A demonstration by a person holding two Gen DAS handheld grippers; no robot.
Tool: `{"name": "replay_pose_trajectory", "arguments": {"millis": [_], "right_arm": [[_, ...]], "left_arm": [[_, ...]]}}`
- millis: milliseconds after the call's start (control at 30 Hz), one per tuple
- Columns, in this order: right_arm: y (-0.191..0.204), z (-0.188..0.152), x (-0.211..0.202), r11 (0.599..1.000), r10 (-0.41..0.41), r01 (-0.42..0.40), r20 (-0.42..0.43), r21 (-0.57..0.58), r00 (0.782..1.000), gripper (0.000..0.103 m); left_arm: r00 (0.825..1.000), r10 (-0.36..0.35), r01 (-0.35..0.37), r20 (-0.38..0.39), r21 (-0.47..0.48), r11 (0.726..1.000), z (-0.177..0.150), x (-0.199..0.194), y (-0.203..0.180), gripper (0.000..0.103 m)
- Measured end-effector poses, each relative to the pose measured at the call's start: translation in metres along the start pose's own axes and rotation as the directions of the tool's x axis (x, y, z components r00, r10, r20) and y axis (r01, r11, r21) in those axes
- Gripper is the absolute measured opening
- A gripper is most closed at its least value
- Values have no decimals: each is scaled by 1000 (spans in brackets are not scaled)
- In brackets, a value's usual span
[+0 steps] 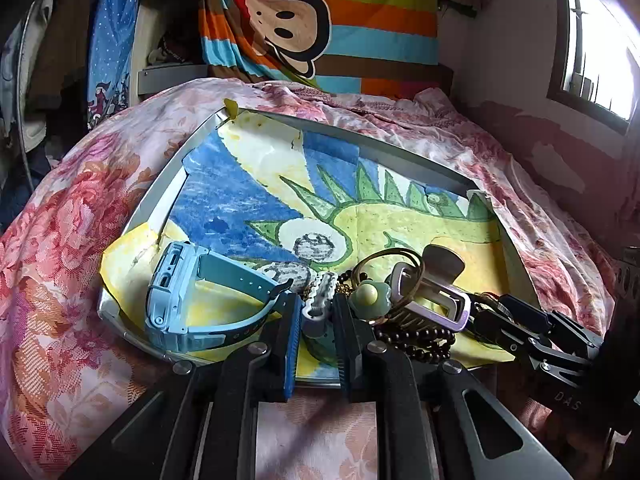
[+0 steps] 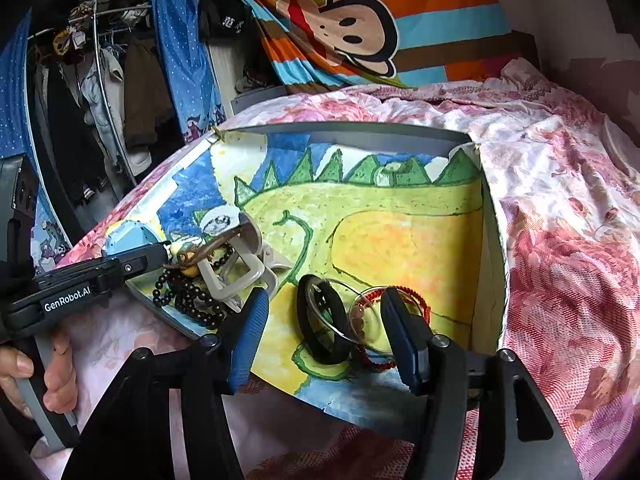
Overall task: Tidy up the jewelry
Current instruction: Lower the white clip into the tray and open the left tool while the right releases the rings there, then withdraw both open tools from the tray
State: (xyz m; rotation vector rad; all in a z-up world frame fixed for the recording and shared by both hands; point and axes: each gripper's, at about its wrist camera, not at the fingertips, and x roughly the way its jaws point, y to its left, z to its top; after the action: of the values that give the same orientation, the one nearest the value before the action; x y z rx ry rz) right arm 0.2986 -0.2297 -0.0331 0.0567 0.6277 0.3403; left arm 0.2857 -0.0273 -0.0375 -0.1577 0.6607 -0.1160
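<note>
A grey tray (image 1: 160,196) lined with a dinosaur drawing lies on a floral bedspread. In the left wrist view my left gripper (image 1: 317,306) is shut on a small white ridged clip (image 1: 320,300) at the tray's near edge. A blue watch (image 1: 188,292) lies to its left. A yellow-green flower charm (image 1: 370,294), a purple-white claw clip (image 1: 430,296) and dark beads (image 1: 416,340) lie to its right. In the right wrist view my right gripper (image 2: 324,308) is open around a black bangle (image 2: 320,320), a clear ring (image 2: 366,320) and a red bracelet (image 2: 416,300).
The tray wall (image 2: 490,248) rises at the right. The floral bedspread (image 2: 560,220) surrounds the tray. A striped monkey blanket (image 1: 320,20) hangs behind. A clothes rack (image 2: 100,80) stands at the left. The left gripper's body (image 2: 80,280) crosses the tray's left edge.
</note>
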Motion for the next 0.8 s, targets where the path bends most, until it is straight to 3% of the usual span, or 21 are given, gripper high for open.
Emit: {"name": "replay_pose_trajectory", "arguments": {"millis": [133,200,267,400,467,667,800], "right_arm": [[-2,0,-13,1000,-11,11,63,9,998,60],[-2,0,-21,1000,-19,17,99,14,995,66],[-3,0,-29,999,-30,28,138,20,990,69],[-1,-1,-49,998,-65,60,216,28,974,82],[1,-1,-59,997,-78,73,252,26,965,87],[17,-2,-95,995,-101,104,329,7,939,100],[21,-6,-124,992,-125,117,371,45,920,101]], "left_arm": [[1000,-4,4,20,12,1000,0,-6,-2,28],[999,-17,16,45,16,1000,0,-12,-3,40],[997,-23,22,74,17,1000,0,-19,-3,60],[991,-19,15,129,36,999,-1,-36,-6,66],[988,-4,-3,156,46,999,-2,-46,-9,82],[975,1,-15,224,60,998,-3,-81,-14,99],[969,10,-21,247,40,999,-5,-107,-15,100]]}}
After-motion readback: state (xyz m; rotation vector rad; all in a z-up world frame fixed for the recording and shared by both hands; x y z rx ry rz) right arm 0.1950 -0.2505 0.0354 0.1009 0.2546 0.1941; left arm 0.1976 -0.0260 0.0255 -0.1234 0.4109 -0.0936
